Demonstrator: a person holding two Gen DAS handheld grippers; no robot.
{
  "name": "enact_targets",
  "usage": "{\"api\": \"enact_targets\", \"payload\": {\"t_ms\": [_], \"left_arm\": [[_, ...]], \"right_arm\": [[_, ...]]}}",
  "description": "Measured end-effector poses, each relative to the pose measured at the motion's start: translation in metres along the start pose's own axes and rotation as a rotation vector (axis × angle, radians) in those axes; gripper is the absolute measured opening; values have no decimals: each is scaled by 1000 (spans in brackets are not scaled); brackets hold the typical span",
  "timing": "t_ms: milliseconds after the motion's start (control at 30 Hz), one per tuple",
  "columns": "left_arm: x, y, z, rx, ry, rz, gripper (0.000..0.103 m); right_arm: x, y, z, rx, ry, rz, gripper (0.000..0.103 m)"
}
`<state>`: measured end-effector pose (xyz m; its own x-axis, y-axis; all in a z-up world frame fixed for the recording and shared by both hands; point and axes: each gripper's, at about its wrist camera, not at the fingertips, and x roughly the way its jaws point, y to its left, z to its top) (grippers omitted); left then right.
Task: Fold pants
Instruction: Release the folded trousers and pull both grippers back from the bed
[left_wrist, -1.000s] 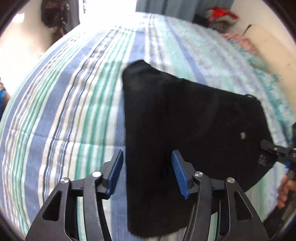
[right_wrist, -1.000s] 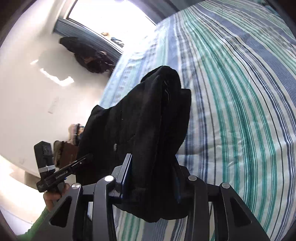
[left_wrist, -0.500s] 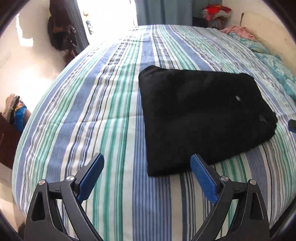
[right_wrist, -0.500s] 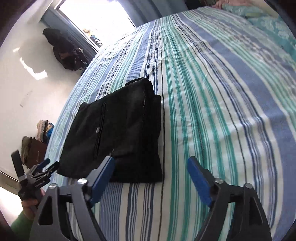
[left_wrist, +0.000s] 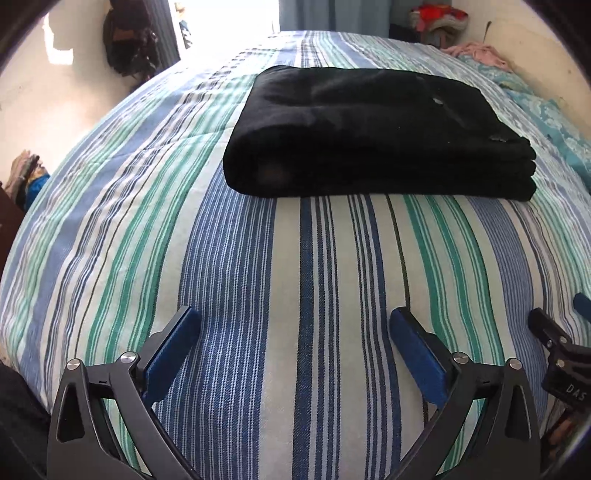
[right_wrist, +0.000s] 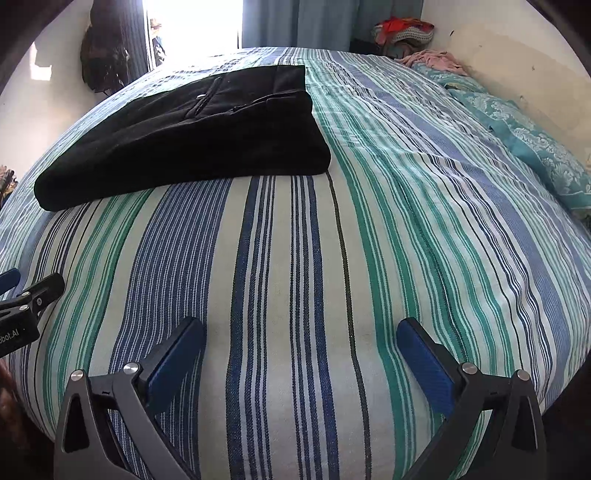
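The black pants (left_wrist: 373, 133) lie folded in a thick flat rectangle on the striped bedspread (left_wrist: 295, 277); they also show in the right wrist view (right_wrist: 199, 133), at the upper left. My left gripper (left_wrist: 293, 328) is open and empty, low over the bed and well in front of the pants. My right gripper (right_wrist: 301, 336) is open and empty, also low over the bed, in front of and to the right of the pants. The right gripper shows at the right edge of the left wrist view (left_wrist: 561, 354), and the left gripper at the left edge of the right wrist view (right_wrist: 22, 306).
A teal patterned pillow (right_wrist: 532, 147) lies along the right side by the wall. A pink cloth (right_wrist: 436, 59) and a pile of clothes (right_wrist: 402, 31) sit at the far corner. A dark bag (left_wrist: 129, 40) hangs by the bright window. The bed's near edge is just below both grippers.
Both grippers let go of the pants, opened wide and pulled back toward the near edge of the bed. The pants now lie folded flat on the bedspread.
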<state>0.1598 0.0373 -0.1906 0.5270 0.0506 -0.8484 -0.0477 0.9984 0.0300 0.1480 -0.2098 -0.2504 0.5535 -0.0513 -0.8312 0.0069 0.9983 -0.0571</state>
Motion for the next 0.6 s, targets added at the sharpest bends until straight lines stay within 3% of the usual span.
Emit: {"api": "enact_targets", "payload": {"t_ms": [600], "left_arm": [[4,1,3,-4,48,-8,103]], "right_arm": [[-4,0,-3,37,8,-10,103]]}}
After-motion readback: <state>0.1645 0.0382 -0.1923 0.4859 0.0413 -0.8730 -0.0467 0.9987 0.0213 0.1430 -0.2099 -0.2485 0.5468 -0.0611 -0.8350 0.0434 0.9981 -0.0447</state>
